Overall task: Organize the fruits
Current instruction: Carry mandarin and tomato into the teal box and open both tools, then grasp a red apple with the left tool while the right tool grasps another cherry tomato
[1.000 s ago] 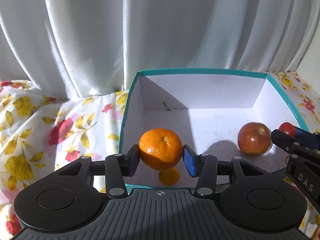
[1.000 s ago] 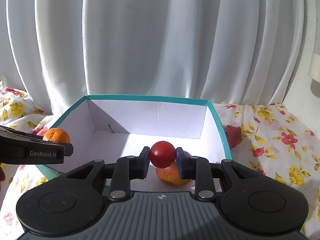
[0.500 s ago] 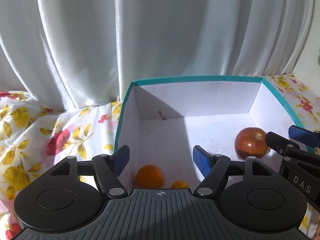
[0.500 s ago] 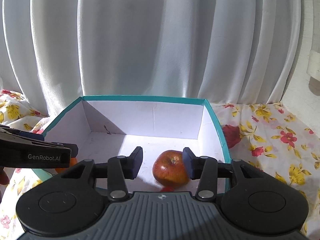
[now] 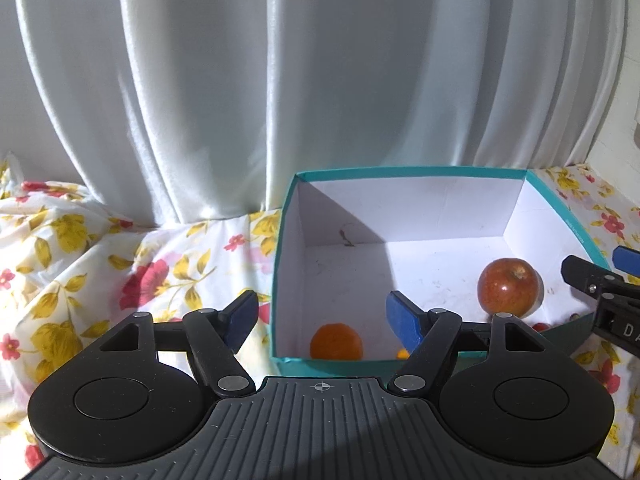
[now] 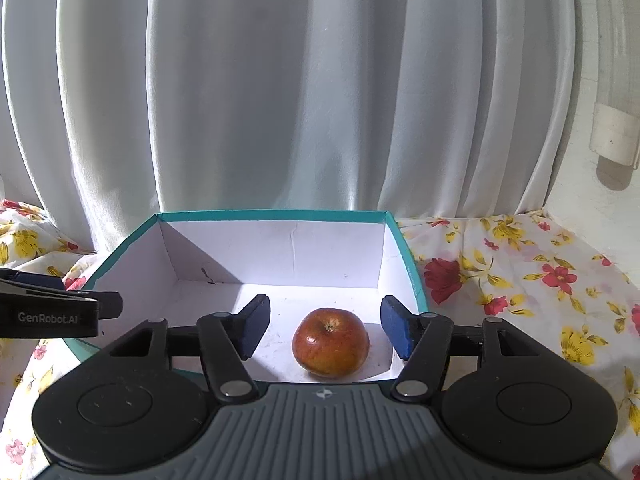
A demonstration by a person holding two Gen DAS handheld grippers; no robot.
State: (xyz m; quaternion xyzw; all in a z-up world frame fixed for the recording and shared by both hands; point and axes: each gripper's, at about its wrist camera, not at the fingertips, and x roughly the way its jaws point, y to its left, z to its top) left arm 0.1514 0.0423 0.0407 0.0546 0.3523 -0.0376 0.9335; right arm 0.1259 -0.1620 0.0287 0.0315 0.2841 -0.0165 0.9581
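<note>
A teal box with white inside [image 5: 400,172] [image 6: 272,215] stands on the flowered cloth. In it lie an orange [image 5: 337,342] at the near left, a red apple [image 5: 509,287] [image 6: 330,342] at the near right, a small orange fruit [image 5: 402,354] behind my right finger, and a small red fruit [image 5: 541,326] by the near wall. My left gripper [image 5: 324,318] is open and empty above the box's near left corner. My right gripper [image 6: 325,330] is open and empty above the apple; it also shows in the left wrist view [image 5: 592,280].
White curtains [image 5: 280,80] hang close behind the box. The flowered cloth [image 5: 100,260] [image 6: 520,280] lies rumpled on both sides. A white wall fitting [image 6: 614,140] is at the far right. The left gripper's finger [image 6: 52,308] reaches in at the left.
Both grippers have opened and dropped their fruits into the box: the orange from the left, the small red fruit from the right. Both grippers have pulled back and risen.
</note>
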